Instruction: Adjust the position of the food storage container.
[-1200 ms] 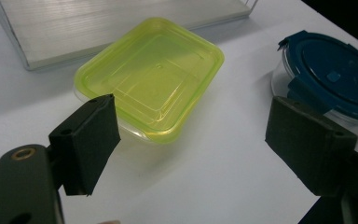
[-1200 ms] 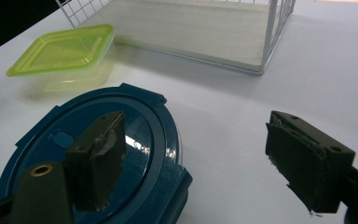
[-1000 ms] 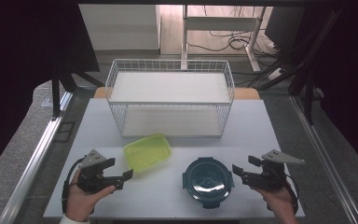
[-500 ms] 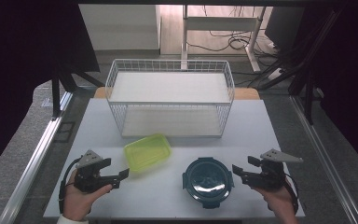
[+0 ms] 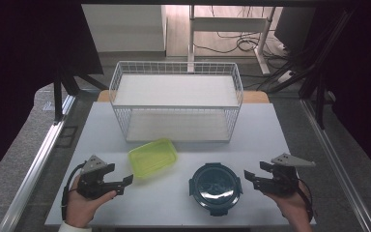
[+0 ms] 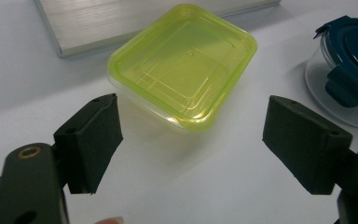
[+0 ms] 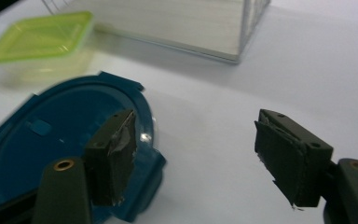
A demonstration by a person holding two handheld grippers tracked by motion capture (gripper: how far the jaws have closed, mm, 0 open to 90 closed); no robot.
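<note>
Nothing is picked up yet: the yellow box [image 5: 153,157] and blue tub [image 5: 216,187] sit low centre on the bench [image 5: 270,130], outside the empty basket [image 5: 176,99]. Left gripper [image 5: 121,183] and right gripper [image 5: 249,177] flank them, jaws wide open, holding nothing

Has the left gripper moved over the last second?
Yes. In the high view the left gripper has slid toward the table's near edge, opening a wider gap to the green box, which lies where it did.
</note>
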